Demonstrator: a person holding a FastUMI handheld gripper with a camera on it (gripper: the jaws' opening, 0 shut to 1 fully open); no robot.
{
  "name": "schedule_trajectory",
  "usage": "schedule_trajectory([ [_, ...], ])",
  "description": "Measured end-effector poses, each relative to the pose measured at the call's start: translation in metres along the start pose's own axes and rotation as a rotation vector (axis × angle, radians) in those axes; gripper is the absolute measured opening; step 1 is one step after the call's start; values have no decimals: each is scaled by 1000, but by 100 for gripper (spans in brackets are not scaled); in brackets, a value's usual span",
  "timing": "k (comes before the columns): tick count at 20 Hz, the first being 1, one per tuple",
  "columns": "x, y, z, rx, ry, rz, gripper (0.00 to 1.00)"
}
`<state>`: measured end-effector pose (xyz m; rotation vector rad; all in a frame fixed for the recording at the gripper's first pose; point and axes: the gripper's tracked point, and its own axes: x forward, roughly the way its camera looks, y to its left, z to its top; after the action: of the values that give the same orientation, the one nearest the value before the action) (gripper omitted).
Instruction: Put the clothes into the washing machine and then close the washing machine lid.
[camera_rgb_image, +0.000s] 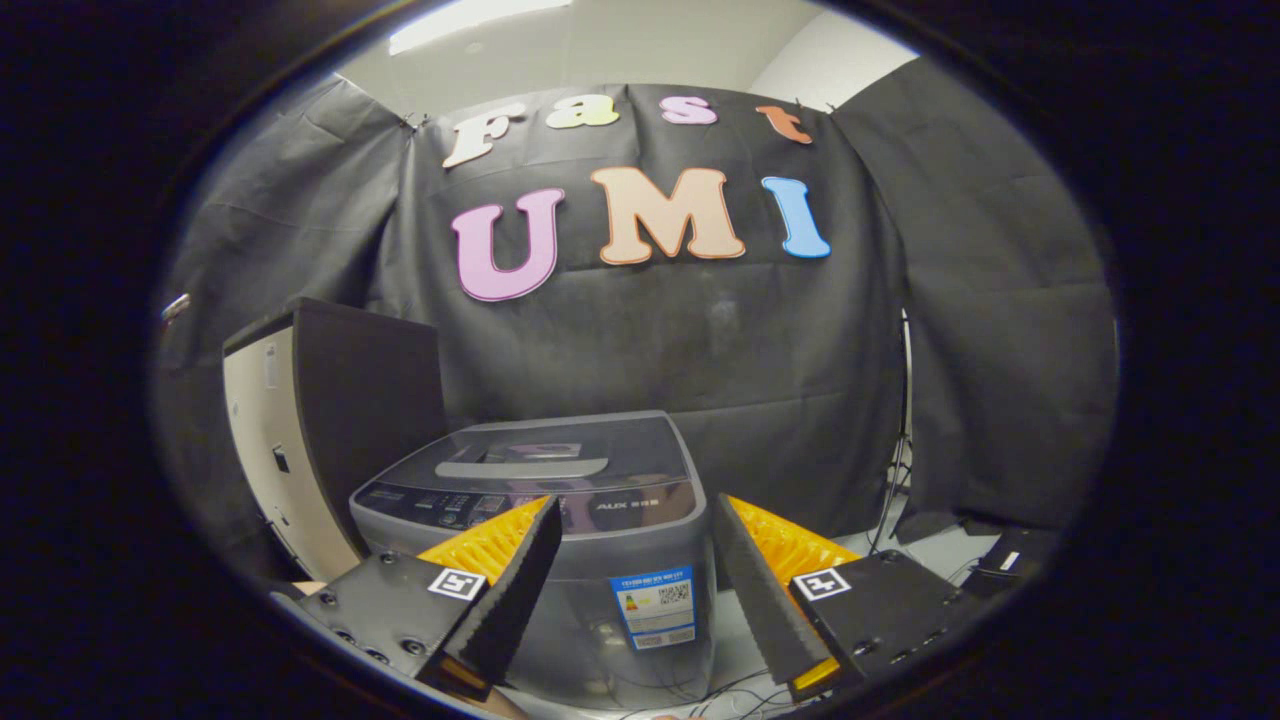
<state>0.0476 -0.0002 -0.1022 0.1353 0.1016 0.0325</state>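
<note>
Just beyond the spread, empty fingers of the gripper (635, 530), the washing machine (560, 520) is seen with its lid (560, 450) down; no clothes are seen, so either stage is fitted.

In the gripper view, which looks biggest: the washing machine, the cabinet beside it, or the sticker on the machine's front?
1. Washing machine, lid down, just beyond the open gripper.
2. Cabinet, though it stands farther back, so unsure.
3. Sticker, clearly smallest.
</note>
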Motion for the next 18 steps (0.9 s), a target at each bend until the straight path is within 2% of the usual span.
schedule_trajectory([
  [7,-4,-7,5,32,-21,-17,96],
  [18,-6,-8,6,3,-30,-34,96],
])
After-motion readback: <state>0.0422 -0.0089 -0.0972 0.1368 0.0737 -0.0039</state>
